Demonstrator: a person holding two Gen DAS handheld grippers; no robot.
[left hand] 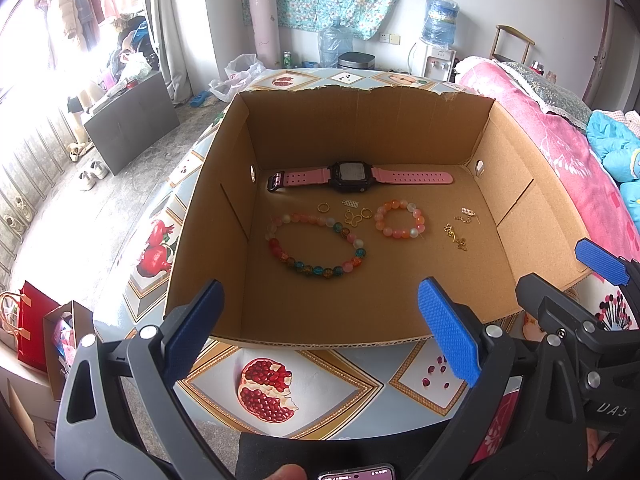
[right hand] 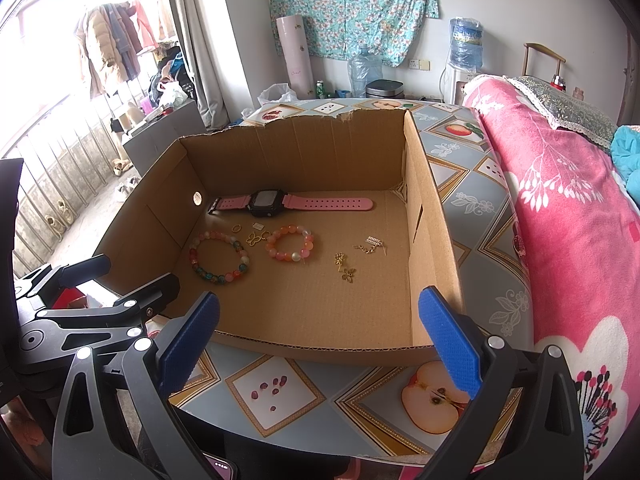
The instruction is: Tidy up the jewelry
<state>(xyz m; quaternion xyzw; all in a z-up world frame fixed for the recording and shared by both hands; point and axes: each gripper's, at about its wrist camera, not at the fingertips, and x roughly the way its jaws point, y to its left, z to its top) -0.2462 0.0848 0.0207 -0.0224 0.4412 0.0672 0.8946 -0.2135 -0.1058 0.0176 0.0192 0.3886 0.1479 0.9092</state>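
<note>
Jewelry sits loose on the floor of an open cardboard box [left hand: 360, 128] on the table [right hand: 276, 392]: pink-strap watch [left hand: 348, 176] at the back, large multicolour bead bracelet [left hand: 316, 246] front-left, small orange-pink bracelet [left hand: 399, 219] beside it, gold charms [right hand: 346, 268] to the right. Left gripper [left hand: 320, 336] and right gripper [right hand: 320, 340] both hover before the box's near wall, jaws spread wide, holding nothing.

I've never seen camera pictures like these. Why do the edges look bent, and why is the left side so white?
Left wrist view: the fisheye lens bows the box rim and darkens the corners; window daylight blows out the upper left. Right wrist view: same curving, same glare at its window. In both, the watch and beads stay sharp and evenly lit, with only soft shadows.
</note>
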